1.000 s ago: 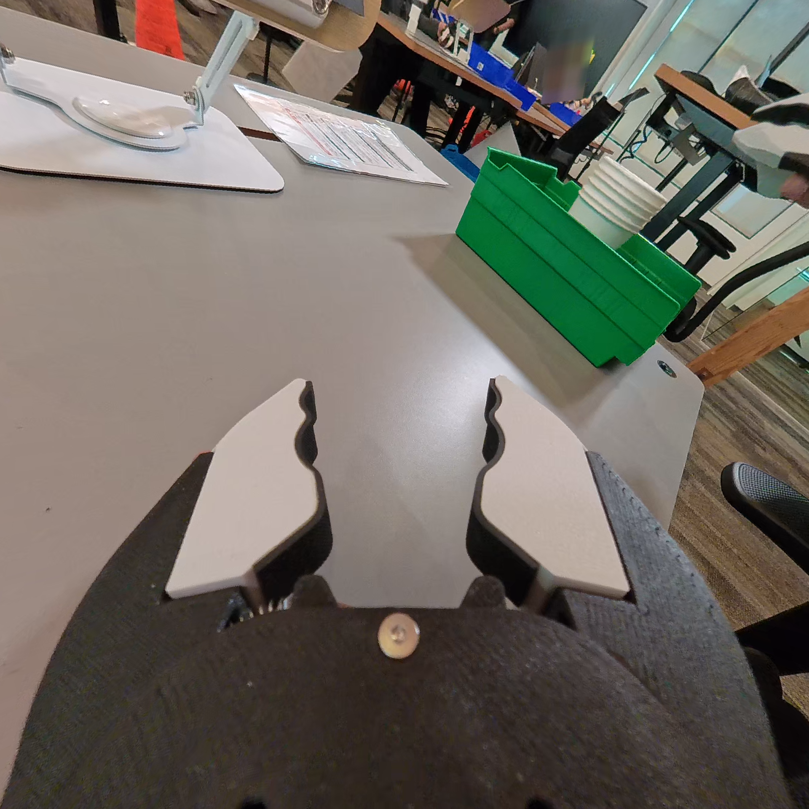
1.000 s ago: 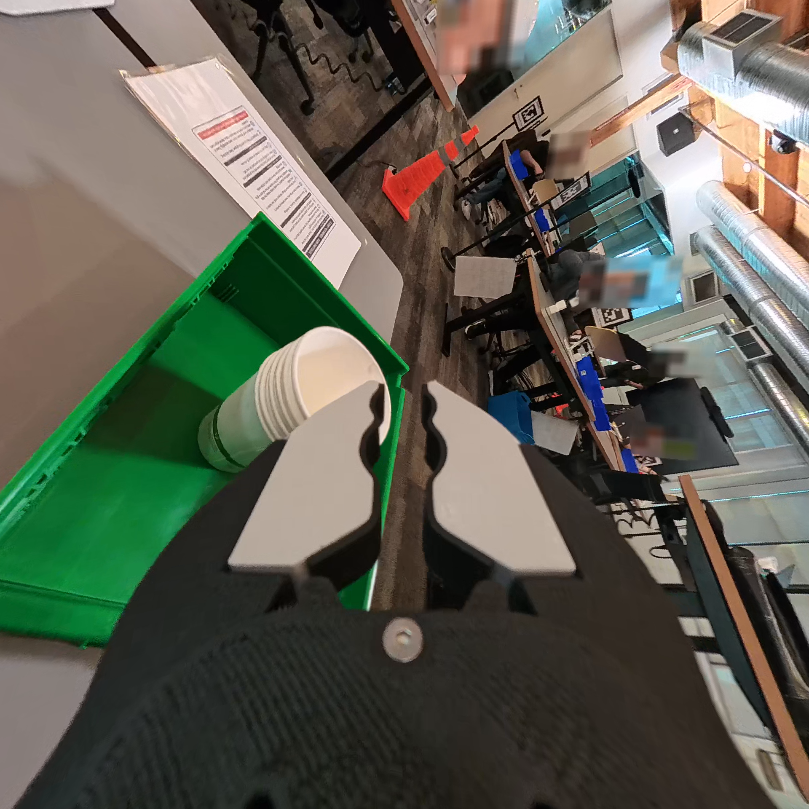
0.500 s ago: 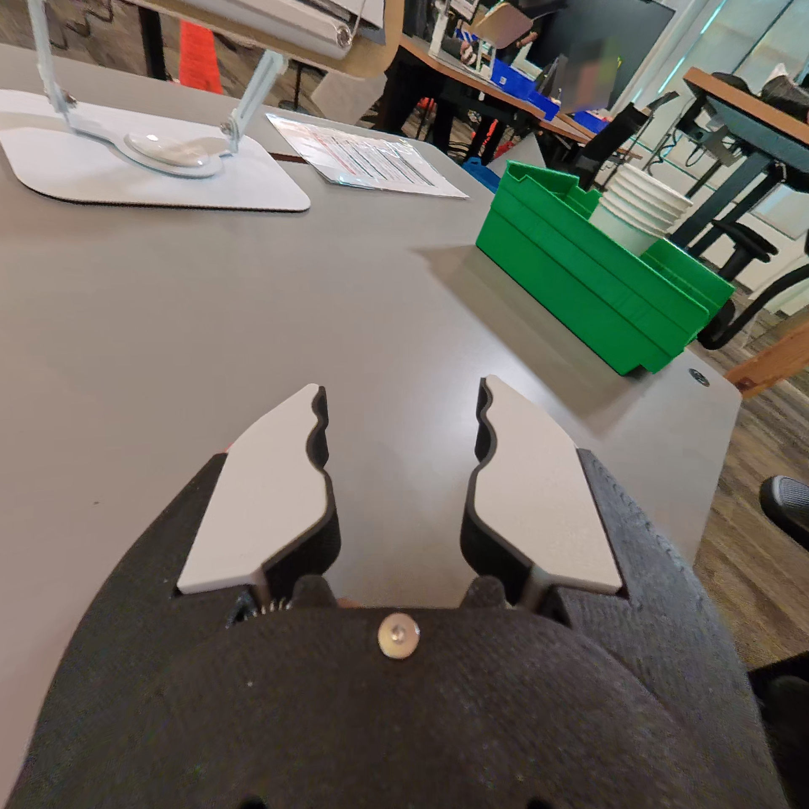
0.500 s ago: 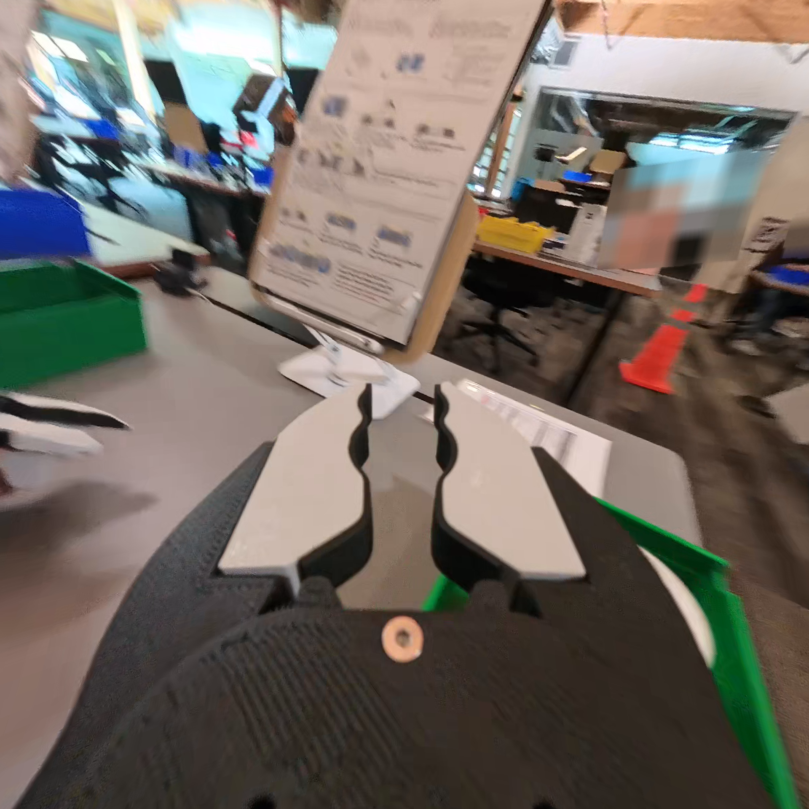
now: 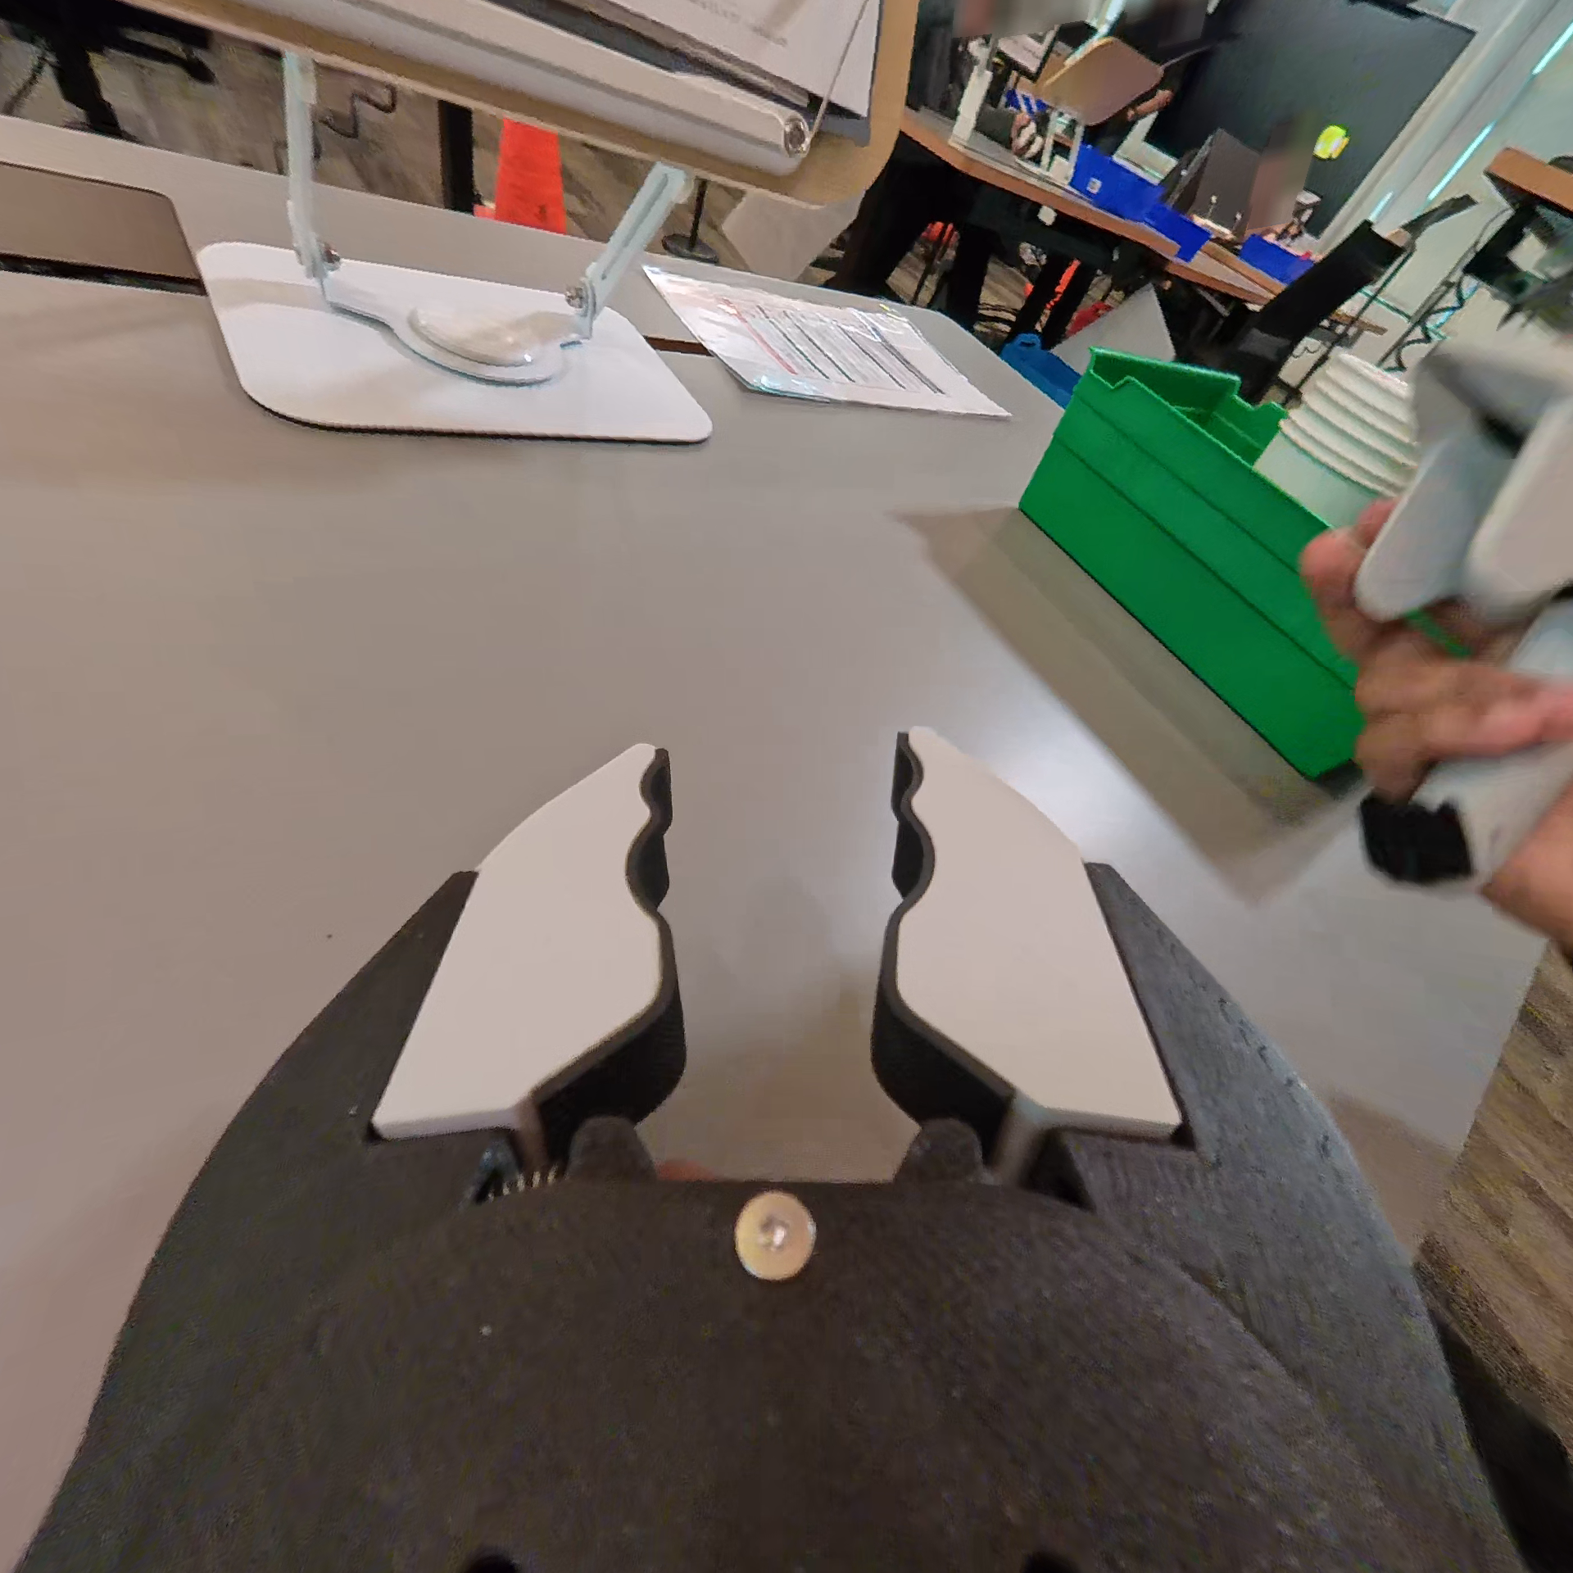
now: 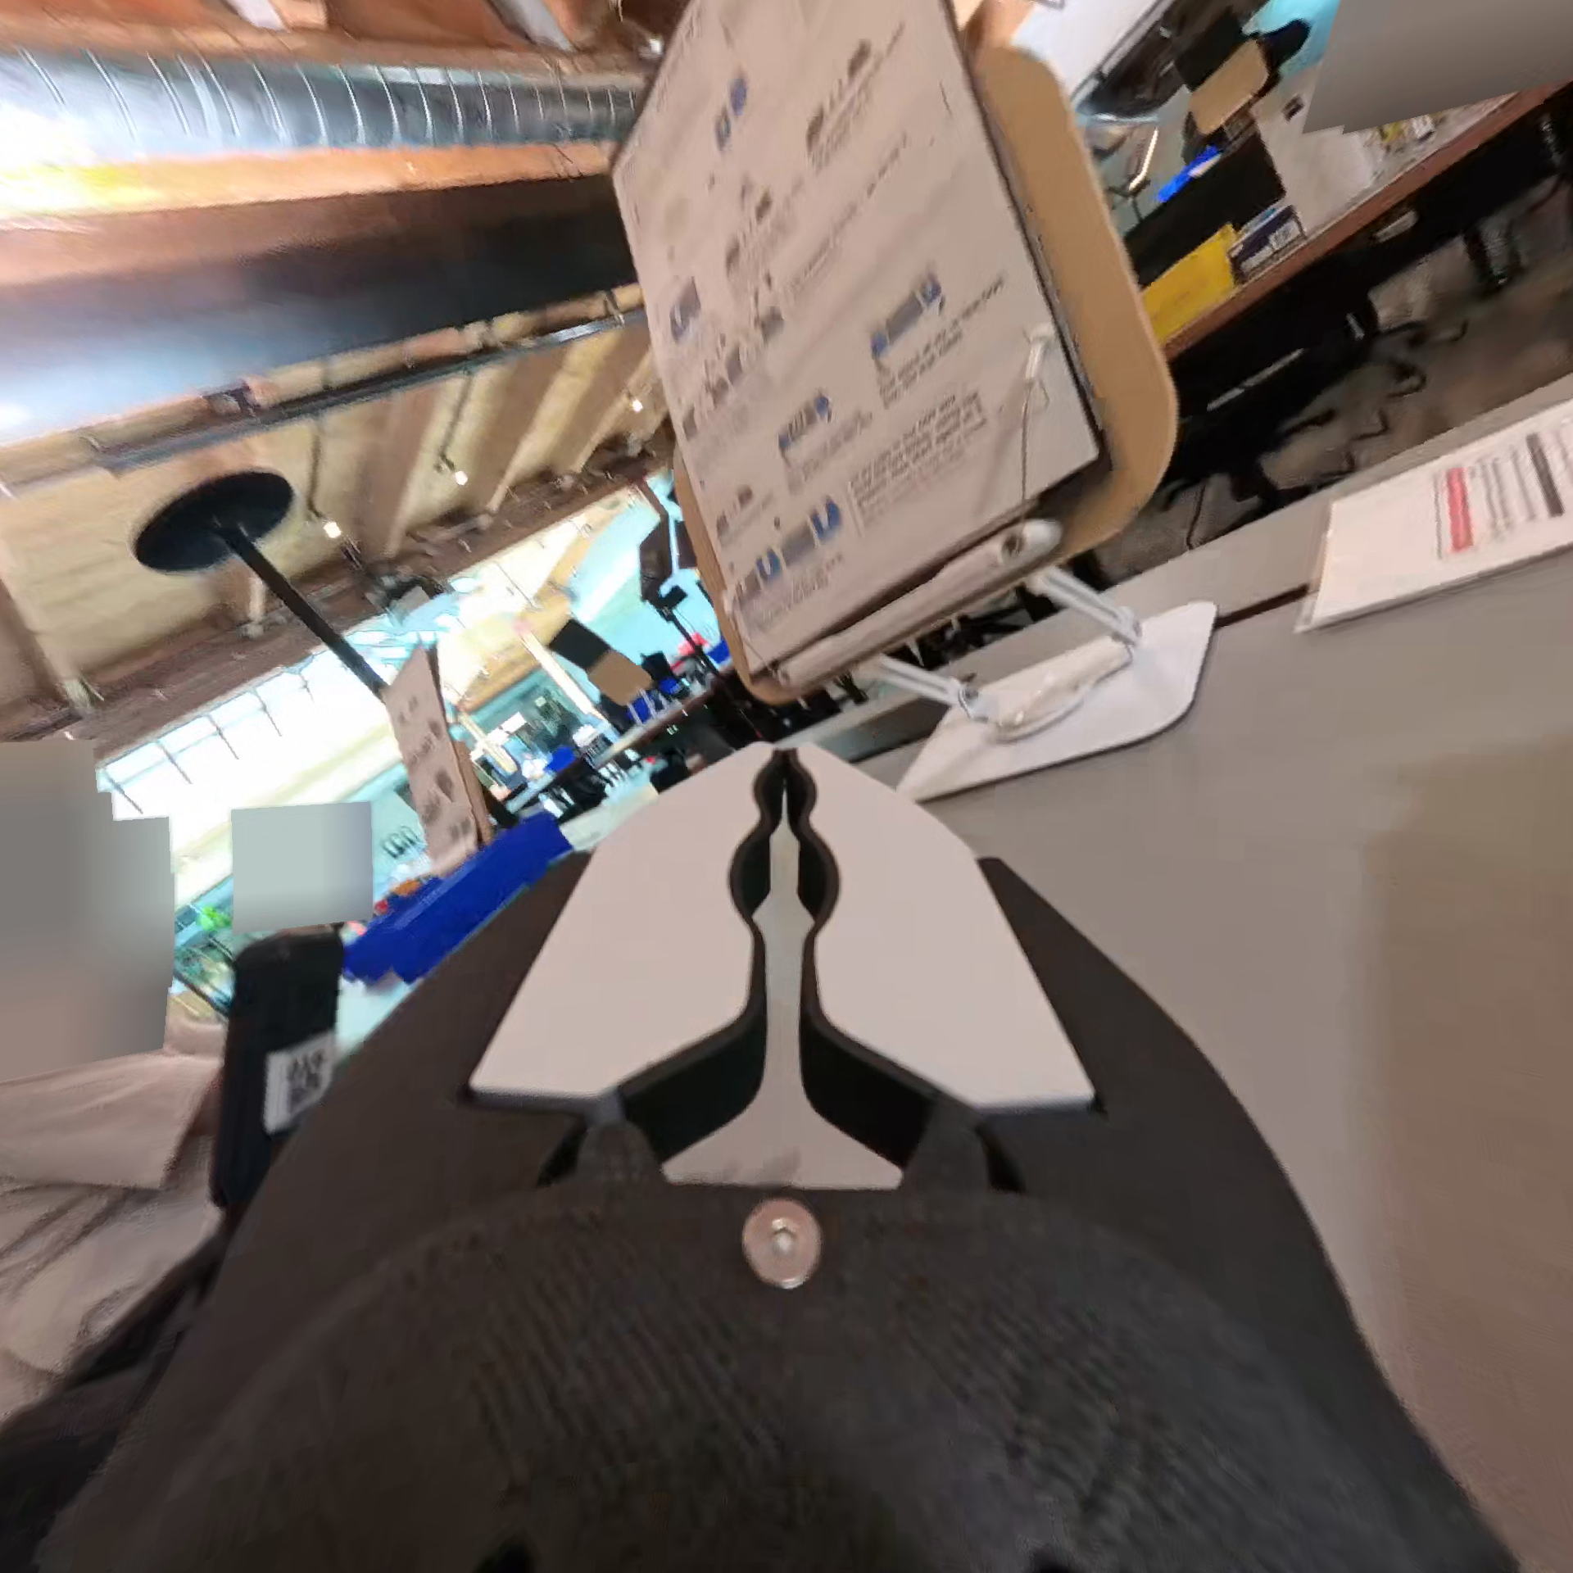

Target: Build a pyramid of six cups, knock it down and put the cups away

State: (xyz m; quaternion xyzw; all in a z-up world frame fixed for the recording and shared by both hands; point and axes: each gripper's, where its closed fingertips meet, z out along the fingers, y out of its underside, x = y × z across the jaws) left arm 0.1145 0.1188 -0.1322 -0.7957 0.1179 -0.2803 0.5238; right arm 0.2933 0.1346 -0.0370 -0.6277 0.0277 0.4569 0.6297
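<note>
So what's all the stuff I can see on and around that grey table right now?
table: one, grey, under both grippers
document stand: one, white base, far side of table, holding a printed board
laminated sheet: one, white, flat beside the stand
bin: one, green, table's right edge
paper cups: one stack, white, inside the bin
traffic cone: one, orange, on the floor beyond
left gripper: open, empty, above bare table
right gripper: shut, empty
hand: one, gripping the right gripper's handle

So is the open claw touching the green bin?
Apart. In the left wrist view, bare grey table lies between the left gripper and the green bin.
</note>
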